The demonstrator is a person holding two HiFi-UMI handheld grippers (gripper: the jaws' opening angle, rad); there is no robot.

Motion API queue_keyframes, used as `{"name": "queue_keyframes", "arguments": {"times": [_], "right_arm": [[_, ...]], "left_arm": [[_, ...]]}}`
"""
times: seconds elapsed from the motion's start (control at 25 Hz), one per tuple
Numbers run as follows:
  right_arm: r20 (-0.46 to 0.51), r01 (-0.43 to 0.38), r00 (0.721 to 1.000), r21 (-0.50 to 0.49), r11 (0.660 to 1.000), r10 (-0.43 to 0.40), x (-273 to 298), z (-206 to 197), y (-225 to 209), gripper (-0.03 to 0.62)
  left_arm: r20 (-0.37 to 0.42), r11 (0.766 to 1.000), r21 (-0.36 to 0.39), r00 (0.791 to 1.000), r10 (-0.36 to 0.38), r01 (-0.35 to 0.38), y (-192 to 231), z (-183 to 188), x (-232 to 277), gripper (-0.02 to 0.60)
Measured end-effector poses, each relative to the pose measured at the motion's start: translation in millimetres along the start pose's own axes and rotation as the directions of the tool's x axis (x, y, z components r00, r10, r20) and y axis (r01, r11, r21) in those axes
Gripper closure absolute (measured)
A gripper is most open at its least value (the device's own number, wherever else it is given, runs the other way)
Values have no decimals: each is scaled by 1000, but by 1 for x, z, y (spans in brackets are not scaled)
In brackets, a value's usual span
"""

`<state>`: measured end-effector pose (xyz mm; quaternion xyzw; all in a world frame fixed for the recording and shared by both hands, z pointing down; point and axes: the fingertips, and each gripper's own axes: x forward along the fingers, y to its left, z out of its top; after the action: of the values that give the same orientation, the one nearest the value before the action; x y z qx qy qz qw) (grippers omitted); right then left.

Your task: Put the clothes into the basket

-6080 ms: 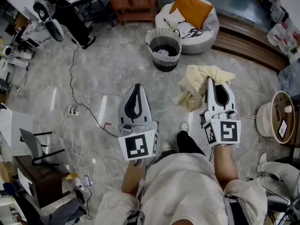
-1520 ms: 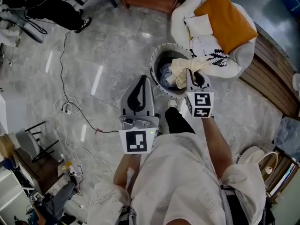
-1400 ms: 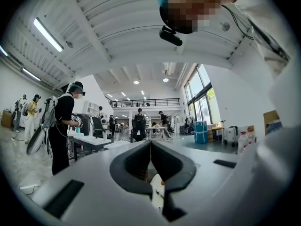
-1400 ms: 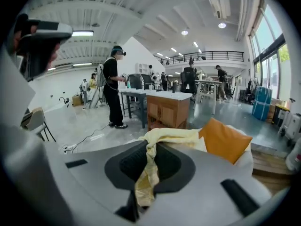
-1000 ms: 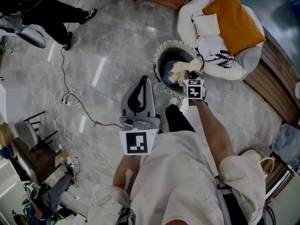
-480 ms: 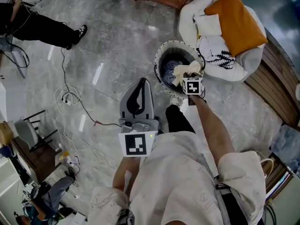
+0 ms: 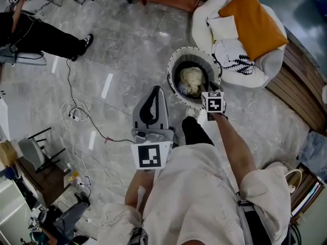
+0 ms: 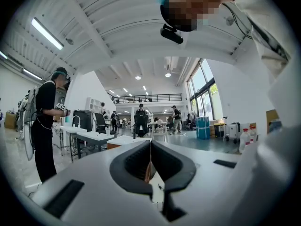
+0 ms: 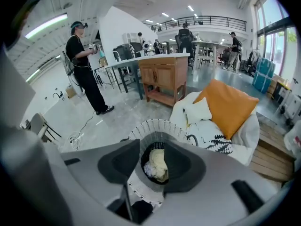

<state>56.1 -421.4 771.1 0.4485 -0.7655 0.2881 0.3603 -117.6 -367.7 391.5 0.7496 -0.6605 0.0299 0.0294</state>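
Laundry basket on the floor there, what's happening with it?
A person with a claw in each hand is loading clothes. The right claw hangs over the basket, its jaws just opening and nothing between them; the cream cloth lies inside the basket. The left claw is shut and empty, held aside.

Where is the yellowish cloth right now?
The yellowish cloth lies inside the round basket, upper middle of the head view, just left of the white beanbag with the orange cushion.
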Motion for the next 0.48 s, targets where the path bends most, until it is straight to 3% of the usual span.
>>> {"name": "queue_keyframes", "arguments": {"times": [0.24,0.48], "right_arm": [[144,-9,990,-39,999,15,-54,33,8,450],[333,17,943,-52,999,1,-126,83,15,451]], "left_arm": [[8,1000,1,999,-31,31,-4,0,5,577],[15,998,6,997,-69,69,-7,1,6,577]]}}
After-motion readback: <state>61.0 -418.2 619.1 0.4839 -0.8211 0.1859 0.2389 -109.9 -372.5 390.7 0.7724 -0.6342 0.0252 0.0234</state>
